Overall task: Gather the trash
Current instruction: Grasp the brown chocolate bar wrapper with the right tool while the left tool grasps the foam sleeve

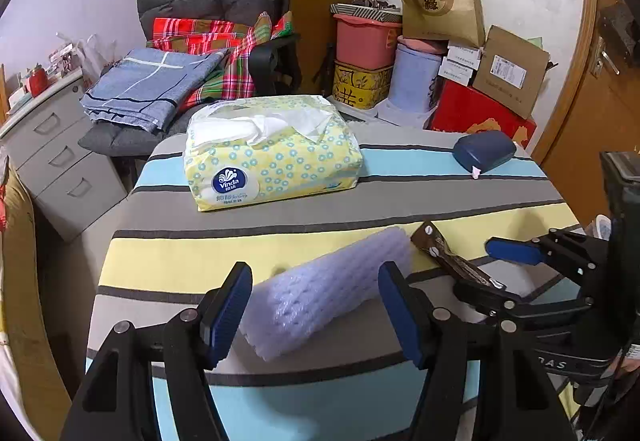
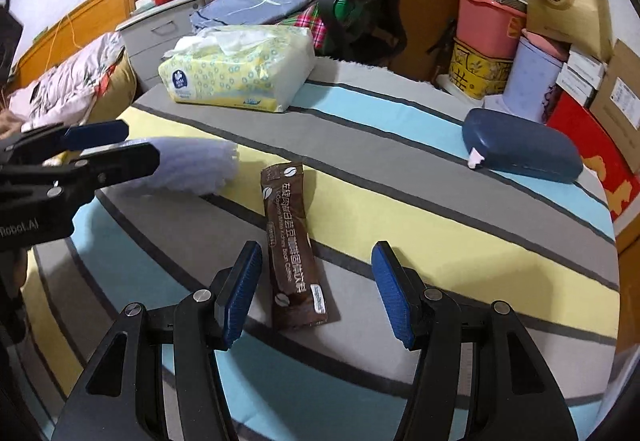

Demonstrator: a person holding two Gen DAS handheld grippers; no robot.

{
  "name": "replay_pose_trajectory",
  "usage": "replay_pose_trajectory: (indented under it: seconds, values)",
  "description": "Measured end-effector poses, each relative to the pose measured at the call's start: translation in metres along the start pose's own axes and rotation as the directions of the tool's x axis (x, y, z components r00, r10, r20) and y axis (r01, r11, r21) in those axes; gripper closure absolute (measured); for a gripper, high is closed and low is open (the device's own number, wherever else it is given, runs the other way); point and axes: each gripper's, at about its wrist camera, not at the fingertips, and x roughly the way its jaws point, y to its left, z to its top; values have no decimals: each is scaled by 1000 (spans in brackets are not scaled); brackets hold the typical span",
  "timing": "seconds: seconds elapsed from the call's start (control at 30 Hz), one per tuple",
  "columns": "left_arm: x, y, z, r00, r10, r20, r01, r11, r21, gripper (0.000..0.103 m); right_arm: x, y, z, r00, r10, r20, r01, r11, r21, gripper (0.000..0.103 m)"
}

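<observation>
A pale lilac roll of bubble wrap (image 1: pixel 328 289) lies on the striped tablecloth (image 1: pixel 280 213), between the open jaws of my left gripper (image 1: pixel 316 315). It also shows in the right wrist view (image 2: pixel 192 165), with the left gripper (image 2: pixel 108 145) around its near end. A brown coffee sachet (image 2: pixel 294 253) lies flat between the open jaws of my right gripper (image 2: pixel 316 293), closer to the left finger. In the left wrist view the sachet (image 1: pixel 448 257) lies in the right gripper (image 1: pixel 496 269). Neither gripper holds anything.
A yellow Vinda tissue pack (image 1: pixel 272 153) sits at the table's far side. A dark blue glasses case (image 1: pixel 484 151) lies at the far right, a small white scrap (image 1: pixel 476 172) by it. A chair with folded blankets (image 1: pixel 152 89), drawers (image 1: pixel 60 153) and stacked boxes (image 1: pixel 480 109) surround the table.
</observation>
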Motion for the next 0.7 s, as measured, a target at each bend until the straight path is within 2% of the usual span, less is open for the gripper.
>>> replay_pose_trajectory:
  seconds: [0.07,0.13,0.2,0.27,0.43,0.57,0.7]
  values:
    - [4,-1,1,1000,-4,-10,5,1000,13,38,-1,-1,1,1000,1,3,-1,1000,5,45]
    - [8,-3,0,1000,-17,-25,17,1000,17,38,1,-1,1,1000,-7,-1,7,1000,1,53]
    - [11,-6,-2,999,-35,-37,36,999,17,38,-1,-3,1,1000,-15,6,15,1000,4,70]
    - [11,-11,-6,998,-39,-48,40,999,25,38,-1,-8,1,1000,-23,7,23,1000,15,79]
    - [10,-28,-10,992,-97,-80,99,995,30,38,-5,-16,-3,999,-53,4,53,998,41,80]
    - [8,-46,-12,988,-118,-98,126,989,79,38,-8,-26,-7,999,-54,-1,54,996,77,81]
    - [7,-53,-5,996,-70,-54,77,988,137,38,-11,-36,-11,998,-66,-4,66,993,101,81]
